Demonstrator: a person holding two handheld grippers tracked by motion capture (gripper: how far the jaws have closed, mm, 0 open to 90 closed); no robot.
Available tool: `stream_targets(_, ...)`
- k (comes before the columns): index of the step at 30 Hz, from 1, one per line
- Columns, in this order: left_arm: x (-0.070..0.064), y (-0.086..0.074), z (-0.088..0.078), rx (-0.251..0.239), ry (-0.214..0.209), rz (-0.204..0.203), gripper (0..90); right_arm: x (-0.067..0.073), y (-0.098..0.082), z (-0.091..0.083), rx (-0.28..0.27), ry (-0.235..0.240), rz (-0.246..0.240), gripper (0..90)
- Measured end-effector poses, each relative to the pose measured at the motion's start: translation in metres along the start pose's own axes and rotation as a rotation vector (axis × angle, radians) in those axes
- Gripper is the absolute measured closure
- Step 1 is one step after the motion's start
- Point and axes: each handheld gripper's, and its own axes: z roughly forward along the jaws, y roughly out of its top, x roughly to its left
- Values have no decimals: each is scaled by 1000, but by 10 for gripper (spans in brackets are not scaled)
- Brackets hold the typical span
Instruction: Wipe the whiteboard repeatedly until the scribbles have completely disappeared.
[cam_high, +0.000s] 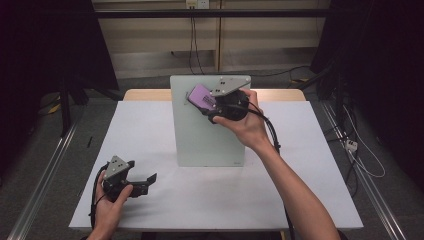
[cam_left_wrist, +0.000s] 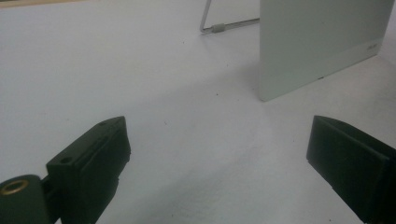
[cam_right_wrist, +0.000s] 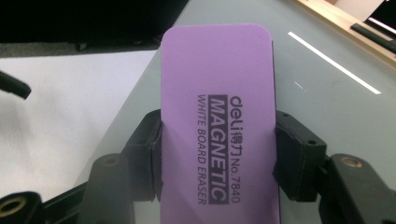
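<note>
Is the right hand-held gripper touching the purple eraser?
Touching. In the right gripper view, the right hand-held gripper has both black jaws pressed against the long edges of the purple eraser, with no gap on either side.

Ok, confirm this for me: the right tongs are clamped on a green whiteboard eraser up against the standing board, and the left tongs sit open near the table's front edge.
One thing is off: the eraser is purple, not green, as the right gripper view shows. The rest holds: the right tongs clamp it at the standing board, and the left tongs sit open near the table's front edge.
</note>
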Motion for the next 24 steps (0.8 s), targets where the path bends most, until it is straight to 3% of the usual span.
stream_targets(15,1,0,-2,1,1,-5,60,41,-17,37,80,117,-37,419)
stream_targets(18,1,-1,-2,0,3,-5,60,46,-17,40,91,115,-52,419)
stream_targets(24,1,-1,-2,2,2,-4,60,40,-14,34,72,92,-29,419)
